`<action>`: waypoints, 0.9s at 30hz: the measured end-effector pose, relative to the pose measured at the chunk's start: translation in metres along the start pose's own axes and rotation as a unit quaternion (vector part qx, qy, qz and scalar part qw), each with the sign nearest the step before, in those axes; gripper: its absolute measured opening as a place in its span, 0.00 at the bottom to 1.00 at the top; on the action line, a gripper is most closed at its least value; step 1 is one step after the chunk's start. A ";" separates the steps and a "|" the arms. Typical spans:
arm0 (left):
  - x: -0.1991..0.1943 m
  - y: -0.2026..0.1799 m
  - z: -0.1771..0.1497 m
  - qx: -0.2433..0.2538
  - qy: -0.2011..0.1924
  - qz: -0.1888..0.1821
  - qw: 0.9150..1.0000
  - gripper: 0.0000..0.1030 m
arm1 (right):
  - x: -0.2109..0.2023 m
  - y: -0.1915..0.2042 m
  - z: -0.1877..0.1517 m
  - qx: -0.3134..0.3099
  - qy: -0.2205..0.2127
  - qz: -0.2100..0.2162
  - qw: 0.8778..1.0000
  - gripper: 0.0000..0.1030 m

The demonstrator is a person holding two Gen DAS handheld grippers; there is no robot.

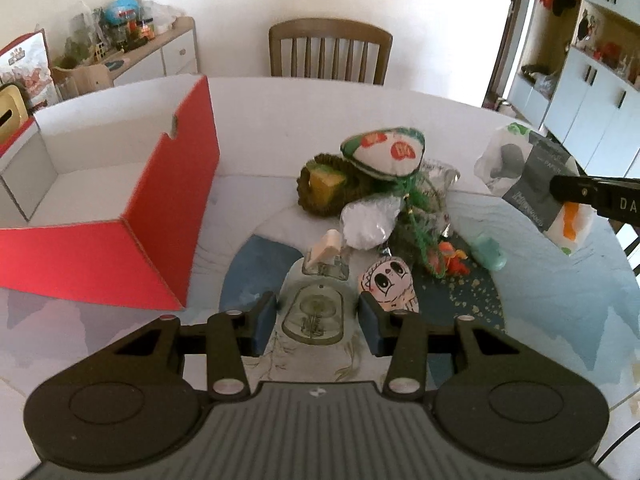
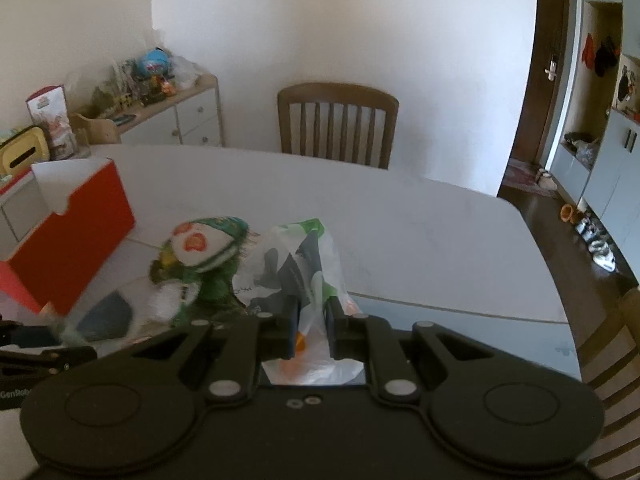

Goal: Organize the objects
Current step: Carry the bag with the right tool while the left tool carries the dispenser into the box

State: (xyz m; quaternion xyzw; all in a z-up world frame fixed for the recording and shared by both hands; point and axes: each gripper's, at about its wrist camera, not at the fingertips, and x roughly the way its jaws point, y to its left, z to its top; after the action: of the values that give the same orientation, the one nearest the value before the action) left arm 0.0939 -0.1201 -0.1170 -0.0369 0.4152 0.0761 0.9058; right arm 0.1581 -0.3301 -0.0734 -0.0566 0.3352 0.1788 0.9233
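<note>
My left gripper (image 1: 318, 322) is open, its blue pads on either side of a clear glass bottle (image 1: 318, 304) with a beige stopper that lies on the table. My right gripper (image 2: 312, 330) is shut on a white plastic bag (image 2: 298, 268) with green, grey and orange print, held above the table; the bag also shows in the left wrist view (image 1: 524, 184). A pile sits mid-table: a white pouch with red and green print (image 1: 384, 150), a brown knitted item (image 1: 320, 186), a foil wrapper (image 1: 366, 222), a cartoon-face card (image 1: 390, 282). An open red box (image 1: 160, 216) with white inside stands at left.
A teal item (image 1: 490, 254) and orange bits (image 1: 454, 260) lie right of the pile. A wooden chair (image 1: 330, 54) stands behind the round white table (image 1: 320, 100). A cluttered sideboard (image 1: 160, 52) is at the back left; cabinets (image 1: 592, 92) at right.
</note>
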 end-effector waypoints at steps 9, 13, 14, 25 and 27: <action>-0.036 0.024 0.010 -0.014 -0.025 -0.028 0.999 0.43 | -0.032 0.029 0.015 -0.001 -0.022 0.021 1.000 0.12; -0.050 0.042 0.023 -0.012 -0.042 -0.040 0.998 0.43 | -0.041 0.052 0.023 -0.013 -0.029 0.028 0.999 0.12; -0.053 0.048 0.027 -0.011 -0.045 -0.041 0.998 0.43 | -0.043 0.060 0.026 -0.013 -0.029 0.032 0.999 0.12; -0.068 0.125 0.066 -0.001 -0.062 -0.043 0.997 0.43 | -0.035 0.150 0.059 -0.025 -0.037 0.054 0.998 0.12; -0.069 0.141 0.071 0.000 -0.063 -0.038 0.997 0.43 | -0.030 0.167 0.065 -0.028 -0.040 0.056 0.997 0.12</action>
State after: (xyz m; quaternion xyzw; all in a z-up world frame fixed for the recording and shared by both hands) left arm 0.0793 0.0204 -0.0189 -0.0480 0.3552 0.0442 0.9325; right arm 0.1143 -0.1688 -0.0015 -0.0564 0.2951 0.2421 0.9226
